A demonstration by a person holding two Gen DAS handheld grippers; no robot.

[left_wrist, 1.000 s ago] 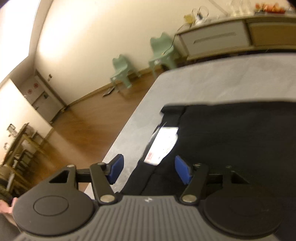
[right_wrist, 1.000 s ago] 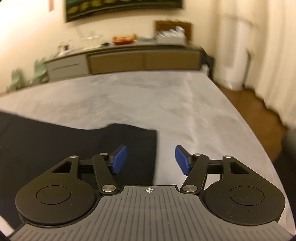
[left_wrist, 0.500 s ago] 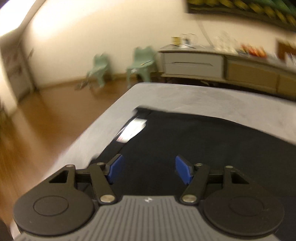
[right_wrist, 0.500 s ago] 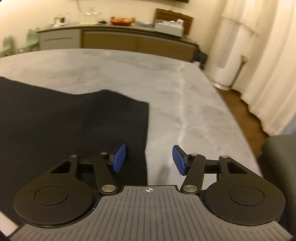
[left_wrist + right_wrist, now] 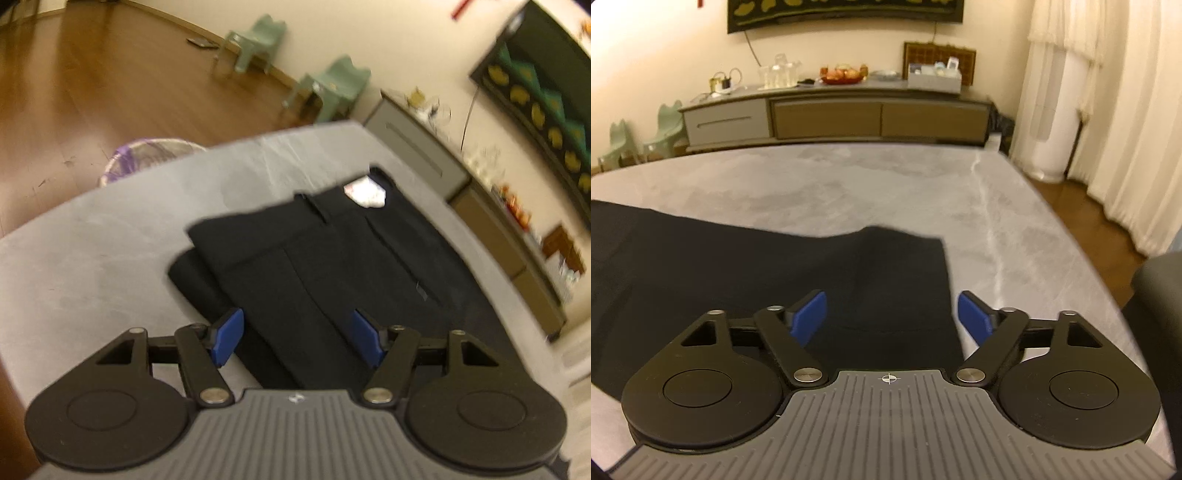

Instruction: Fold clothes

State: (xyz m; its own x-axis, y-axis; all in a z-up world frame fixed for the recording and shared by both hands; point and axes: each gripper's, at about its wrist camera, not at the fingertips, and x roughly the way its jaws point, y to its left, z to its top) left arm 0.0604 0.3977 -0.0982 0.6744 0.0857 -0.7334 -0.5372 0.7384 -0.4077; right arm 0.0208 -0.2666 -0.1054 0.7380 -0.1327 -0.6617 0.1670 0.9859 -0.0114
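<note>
Black trousers [image 5: 332, 258] on grey table [image 5: 92, 240]

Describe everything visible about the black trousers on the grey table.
The black trousers lie flat on the grey table, apparently folded leg over leg, one layer offset so a lower edge shows along one side. The fabric looks smooth and matte, with long seams or creases. A white label shows at the waistband end. In the right wrist view the hem end lies flat with a straight edge. Both the left hand-held gripper and right hand-held gripper are open above the fabric, gripping nothing.
</note>
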